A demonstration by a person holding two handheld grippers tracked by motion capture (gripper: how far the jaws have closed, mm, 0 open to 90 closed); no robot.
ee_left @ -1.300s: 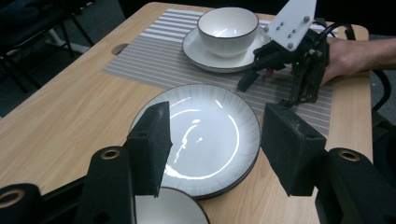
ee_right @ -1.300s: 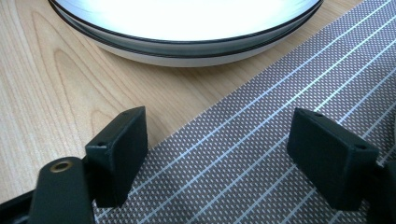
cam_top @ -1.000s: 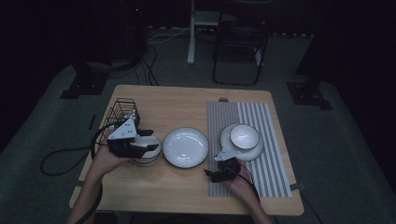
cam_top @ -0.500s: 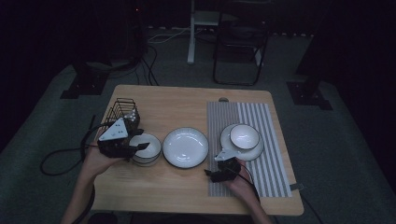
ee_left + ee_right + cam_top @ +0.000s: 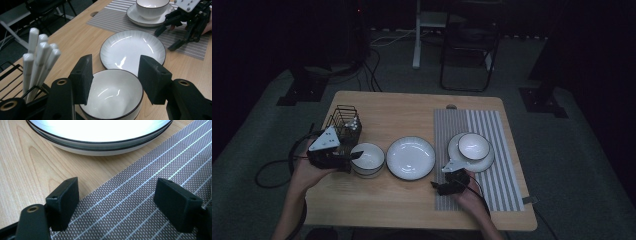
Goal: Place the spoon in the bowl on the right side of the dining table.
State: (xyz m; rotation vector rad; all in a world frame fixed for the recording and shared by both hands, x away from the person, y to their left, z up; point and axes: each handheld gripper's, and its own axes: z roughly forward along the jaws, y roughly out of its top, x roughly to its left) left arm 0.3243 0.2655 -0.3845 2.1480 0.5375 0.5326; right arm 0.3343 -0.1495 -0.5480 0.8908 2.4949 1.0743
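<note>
The left tool (image 5: 354, 156) has drawn back, released over the glossy white, dark-rimmed bowl (image 5: 367, 158)

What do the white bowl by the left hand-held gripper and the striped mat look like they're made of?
The white bowl with the dark rim looks like glazed ceramic: glossy, with sharp light reflections. The grey striped placemat seems woven, vinyl or fabric: a fine dotted weave with pale lines, matte. The table shows light wood grain, possibly laminate.

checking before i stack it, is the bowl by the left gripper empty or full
Empty. The bowl sits upright and the left gripper view looks straight into its bare white inside; the left gripper has its jaws apart over it.
</note>
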